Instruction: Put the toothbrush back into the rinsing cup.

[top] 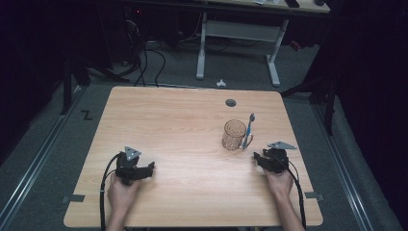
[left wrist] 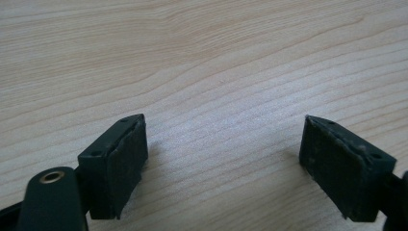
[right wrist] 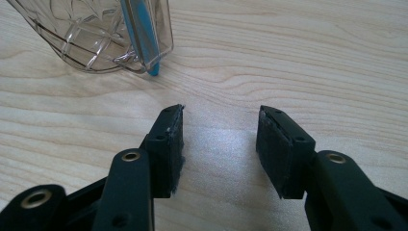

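Observation:
A clear patterned glass cup (top: 234, 134) (right wrist: 96, 33) stands on the right half of the wooden table (top: 183, 120). A blue toothbrush (top: 249, 129) (right wrist: 142, 33) leans upright against the cup's right side, its lower end on the tabletop. My right gripper (top: 257, 158) (right wrist: 220, 115) rests low on the table just right of the cup, jaws open with bare wood between them. My left gripper (top: 150, 168) (left wrist: 223, 139) sits near the front left of the table, jaws wide open over bare wood. A hand holds each gripper from the near edge.
A dark round grommet hole (top: 231, 102) lies in the tabletop behind the cup. Beyond the table stand a white desk frame (top: 238, 43) and cables (top: 144, 62) on the grey floor. A small white object (top: 221, 83) lies on the floor at the far edge.

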